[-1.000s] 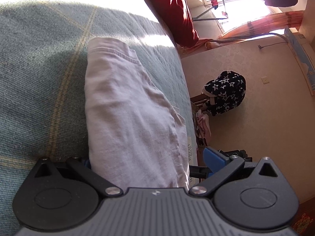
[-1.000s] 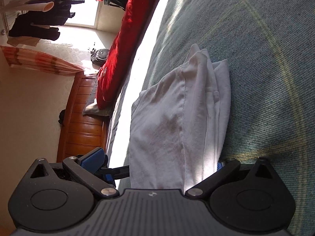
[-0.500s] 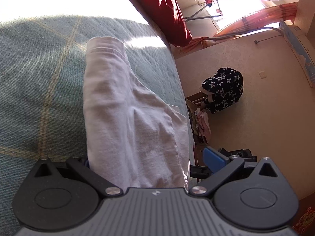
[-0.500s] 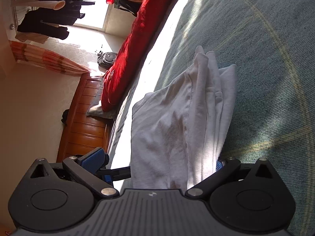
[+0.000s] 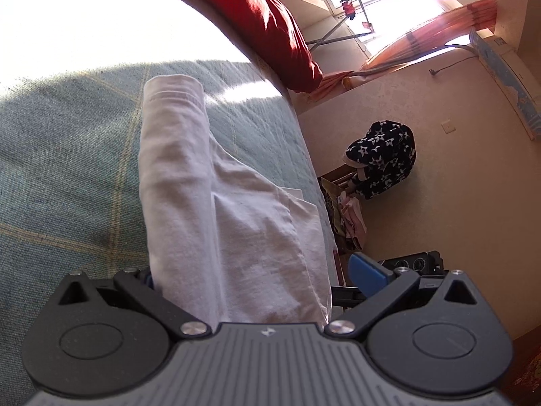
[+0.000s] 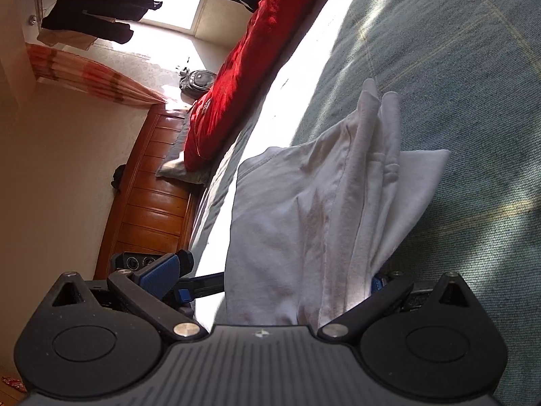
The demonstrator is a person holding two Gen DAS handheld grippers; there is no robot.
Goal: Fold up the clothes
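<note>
A white folded garment point(image 5: 209, 209) lies on the teal checked bed cover point(image 5: 67, 176), and its near end runs in between the fingers of my left gripper point(image 5: 257, 274). That gripper's jaws stand wide apart; one blue pad point(image 5: 367, 270) is free on the right, the other is hidden behind the cloth. In the right wrist view the same garment point(image 6: 304, 209) bunches into ridges and reaches into my right gripper point(image 6: 270, 274). Its jaws are also wide apart, with a free blue pad point(image 6: 162, 270) on the left and the cloth against the right finger.
A red quilt point(image 6: 236, 67) lies along the far side of the bed by a wooden headboard point(image 6: 148, 186). Beyond the bed edge are a star-patterned dark garment point(image 5: 382, 159) on a chair, a backpack point(image 6: 196, 81) on the floor, curtains and hanging clothes.
Both views have pulled back from the bed cover with the garment's near end still between the fingers. The cloth has bunched into taller ridges and a flap has spread out to the right.
</note>
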